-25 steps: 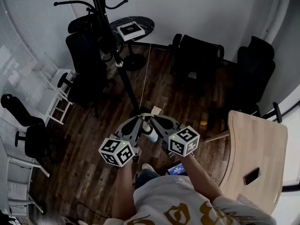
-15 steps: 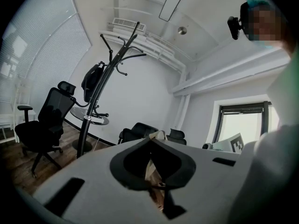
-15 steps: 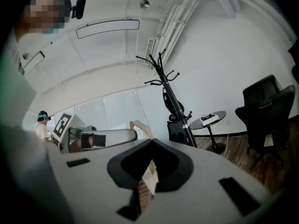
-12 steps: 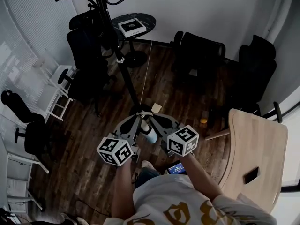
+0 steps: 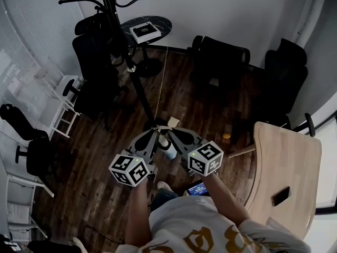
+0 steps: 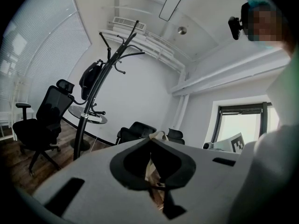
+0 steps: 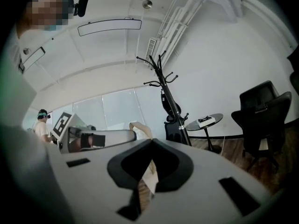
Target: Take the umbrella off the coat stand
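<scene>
A black coat stand (image 5: 135, 81) rises at the upper left of the head view, its foot (image 5: 155, 123) on the dark wood floor just beyond my grippers. A black folded umbrella (image 6: 89, 80) hangs high on the coat stand (image 6: 87, 112); the right gripper view shows the umbrella (image 7: 167, 101) against the pole too. In the head view it blends with a dark chair behind. Both grippers are held close to the person's body, well short of the stand. The left gripper (image 5: 157, 132) (image 6: 150, 139) and right gripper (image 5: 171, 131) (image 7: 150, 140) have jaws closed, with a beige scrap (image 5: 173, 122) at the tips.
A round dark table (image 5: 160, 23) with a boxed item stands behind the stand. Black office chairs (image 5: 92, 67) and armchairs (image 5: 220, 54) ring the room. A wooden table (image 5: 295, 157) with a phone (image 5: 279, 197) is at the right. White chairs (image 5: 60, 107) line the left wall.
The head view has shifted only slightly. Both grippers stay shut in the same place near the body.
</scene>
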`<state>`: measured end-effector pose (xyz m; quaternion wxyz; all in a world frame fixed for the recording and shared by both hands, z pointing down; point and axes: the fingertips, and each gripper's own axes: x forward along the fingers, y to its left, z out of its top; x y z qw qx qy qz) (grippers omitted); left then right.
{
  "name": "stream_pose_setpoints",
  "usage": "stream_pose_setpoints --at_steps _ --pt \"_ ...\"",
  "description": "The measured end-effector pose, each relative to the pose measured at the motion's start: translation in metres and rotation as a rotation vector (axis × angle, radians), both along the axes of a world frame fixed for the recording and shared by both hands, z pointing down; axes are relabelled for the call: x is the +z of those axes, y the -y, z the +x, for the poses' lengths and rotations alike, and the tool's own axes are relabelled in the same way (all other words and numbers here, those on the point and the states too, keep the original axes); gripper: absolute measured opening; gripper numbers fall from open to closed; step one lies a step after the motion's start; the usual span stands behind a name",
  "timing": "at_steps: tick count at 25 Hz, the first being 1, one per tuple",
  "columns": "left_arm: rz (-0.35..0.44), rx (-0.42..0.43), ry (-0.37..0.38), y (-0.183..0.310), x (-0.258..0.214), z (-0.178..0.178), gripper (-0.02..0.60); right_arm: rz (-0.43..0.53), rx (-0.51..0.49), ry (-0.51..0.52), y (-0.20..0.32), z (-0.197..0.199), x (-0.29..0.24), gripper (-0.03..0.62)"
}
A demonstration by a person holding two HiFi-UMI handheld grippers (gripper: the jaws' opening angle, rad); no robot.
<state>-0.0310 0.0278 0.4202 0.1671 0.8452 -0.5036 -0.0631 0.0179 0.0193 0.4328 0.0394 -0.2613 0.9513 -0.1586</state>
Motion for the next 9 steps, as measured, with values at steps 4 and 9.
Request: stream_pose_setpoints --at_steps 4,9 --pt "0.004 0.009 0.003 0.0022 -0.0020 0.0049 0.021 0.002 0.005 0.002 0.0019 0.0044 -0.0015 0.014" --pt "0.013 0.014 0.003 0.0070 -0.0074 0.0098 0.021 0.033 0.016 -0.005 0.0055 0.0100 -0.0072 0.014"
